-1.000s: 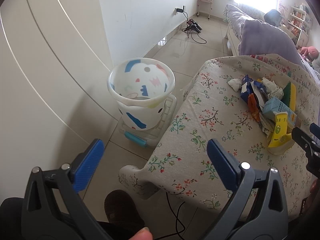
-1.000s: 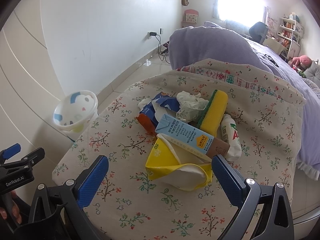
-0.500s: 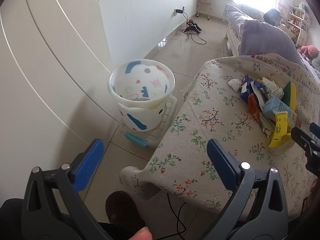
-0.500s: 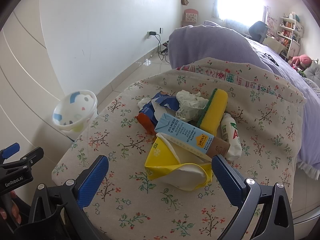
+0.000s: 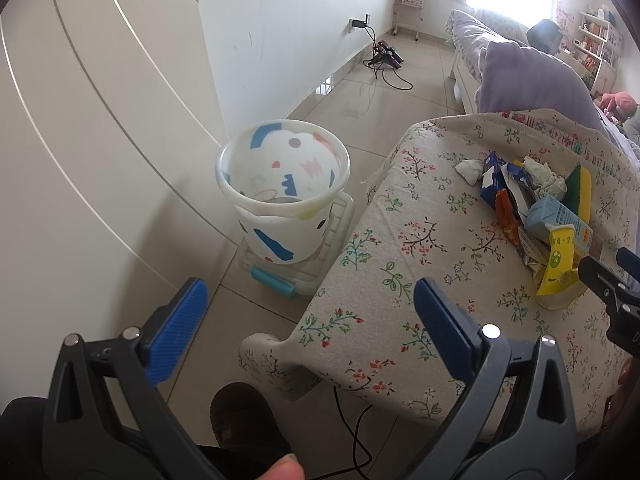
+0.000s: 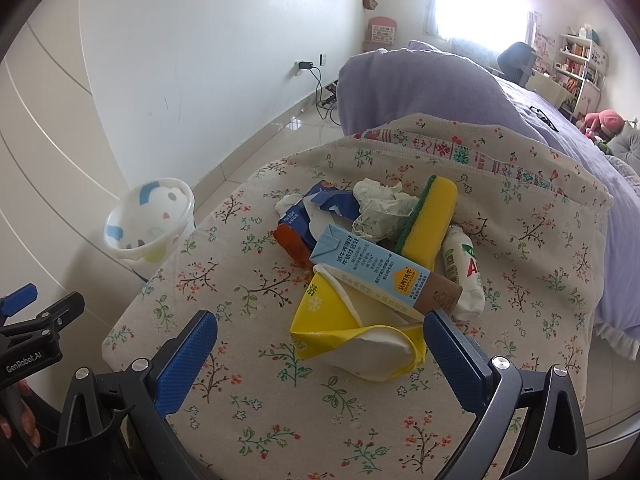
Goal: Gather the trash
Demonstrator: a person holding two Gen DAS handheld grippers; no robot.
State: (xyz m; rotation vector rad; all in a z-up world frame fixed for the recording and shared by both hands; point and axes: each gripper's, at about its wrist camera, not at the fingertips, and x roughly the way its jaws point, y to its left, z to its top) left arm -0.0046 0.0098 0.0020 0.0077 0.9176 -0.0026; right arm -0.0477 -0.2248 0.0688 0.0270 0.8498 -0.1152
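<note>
A heap of trash lies on the flowered cloth [image 6: 248, 280]: a yellow wrapper [image 6: 340, 328] nearest me, a light blue milk carton [image 6: 372, 268], a yellow sponge [image 6: 432, 216], crumpled tissue [image 6: 380, 208], a small white bottle [image 6: 464, 276] and a dark blue packet [image 6: 320, 208]. My right gripper [image 6: 320, 344] is open and empty, just short of the yellow wrapper. My left gripper [image 5: 308, 316] is open and empty, held above the floor by the cloth's corner. The white patterned bin [image 5: 284, 188] stands on the floor to the left; it also shows in the right wrist view [image 6: 148, 220].
The bin rests on a small white stand [image 5: 312, 264]. A white wall runs behind it. A purple blanket [image 6: 432, 92] lies beyond the cloth. A black cable [image 5: 356, 432] trails on the tiled floor under the cloth's edge, by my shoe [image 5: 244, 428].
Almost nothing has moved. Both grippers stay open, with only a slight drift of the views.
</note>
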